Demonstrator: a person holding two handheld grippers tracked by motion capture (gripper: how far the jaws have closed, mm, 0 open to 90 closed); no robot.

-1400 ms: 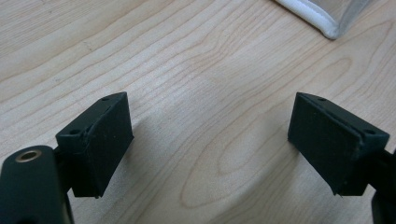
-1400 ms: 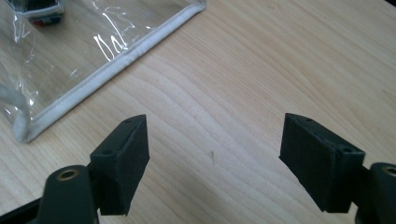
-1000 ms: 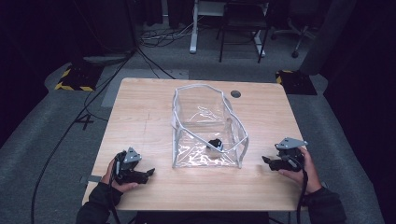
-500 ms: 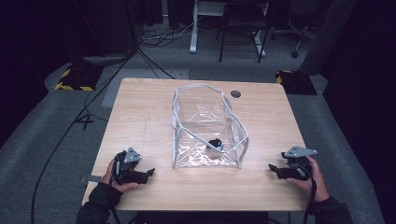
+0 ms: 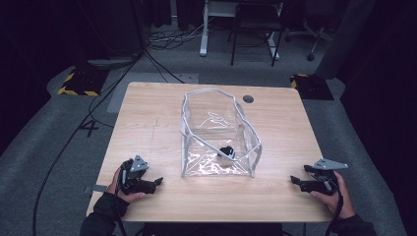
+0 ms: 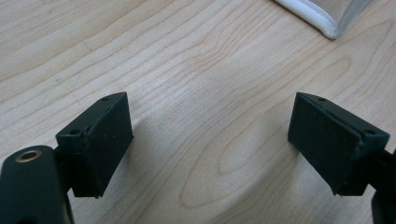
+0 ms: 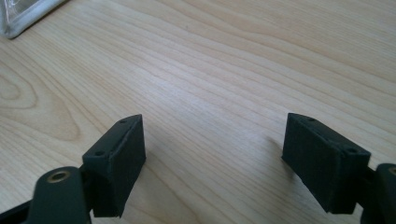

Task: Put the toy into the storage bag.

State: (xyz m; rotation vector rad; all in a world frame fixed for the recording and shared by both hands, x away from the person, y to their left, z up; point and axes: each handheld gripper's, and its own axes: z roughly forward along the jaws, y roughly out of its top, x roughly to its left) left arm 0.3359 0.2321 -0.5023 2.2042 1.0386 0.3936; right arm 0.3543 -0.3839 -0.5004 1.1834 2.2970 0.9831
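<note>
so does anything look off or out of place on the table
Mostly tidy. The clear bag stands open mid-table with its white rim bent and uneven, sides crumpled. A small black thing lies inside, near the front. Nothing is spilled.

The high view looks forward and down from above the person's side onto the whole table; each gripper view sits close over the wood — both catch a corner of the clear bag.
</note>
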